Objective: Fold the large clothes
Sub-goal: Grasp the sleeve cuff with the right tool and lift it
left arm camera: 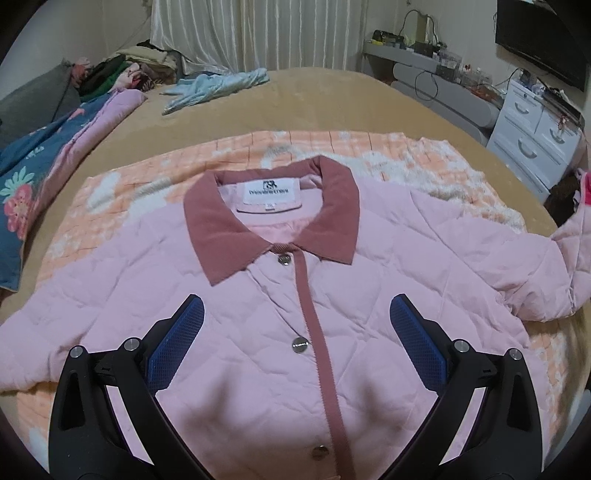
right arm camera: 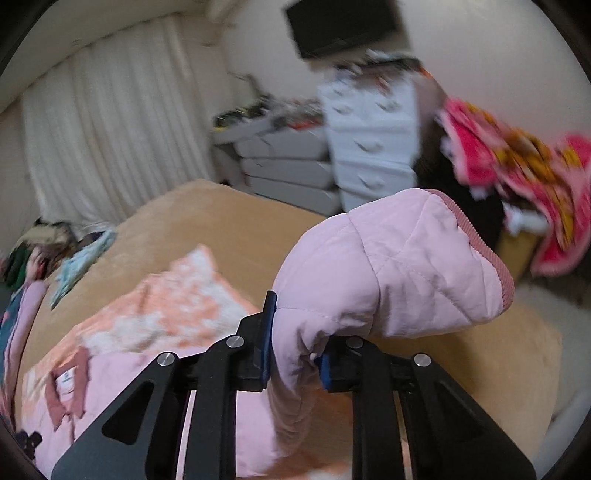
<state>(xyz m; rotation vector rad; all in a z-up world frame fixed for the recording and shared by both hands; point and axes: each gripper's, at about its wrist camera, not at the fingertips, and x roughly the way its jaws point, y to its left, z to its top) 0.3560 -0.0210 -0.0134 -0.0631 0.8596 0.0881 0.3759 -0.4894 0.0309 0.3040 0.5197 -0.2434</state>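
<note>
Jacket (left arm camera: 229, 317): pink, quilted, lying face up on an orange-and-white blanket (left arm camera: 147, 173) spread over the tan bed (left arm camera: 314, 99). Front closed along a dusty-rose placket; three metal snaps visible down it. One rose collar (left arm camera: 273, 218), spread flat, with one white label inside the neck. One sleeve runs off to the left and lies flat.

Other sleeve (right arm camera: 391, 269): raised off the bed, cuff end folded over and hanging in the air, rose ribbed trim at its edge. In the left wrist view the same sleeve rises at the right edge of the bed.

Right gripper (right arm camera: 295, 343): clenched on the sleeve, fabric pinched between both blue pads. Right wrist view is motion-blurred.

Left gripper (left arm camera: 295, 339): released, jaws spread wide, two blue pads (left arm camera: 177, 343) either side of the placket above the jacket's chest; nothing between them. Contact with the fabric cannot be told.

Surroundings: one light-blue garment (left arm camera: 218, 86) crumpled at the far side of the bed; a floral quilt (left arm camera: 40, 162) at left; a heap of mixed clothes (left arm camera: 122, 70) beyond it, count not readable. White drawer unit (left arm camera: 535, 136) at right, drawers shut, contents hidden, small clutter on top. White curtain (left arm camera: 236, 33) behind. One dark screen (left arm camera: 543, 40) on the wall.
</note>
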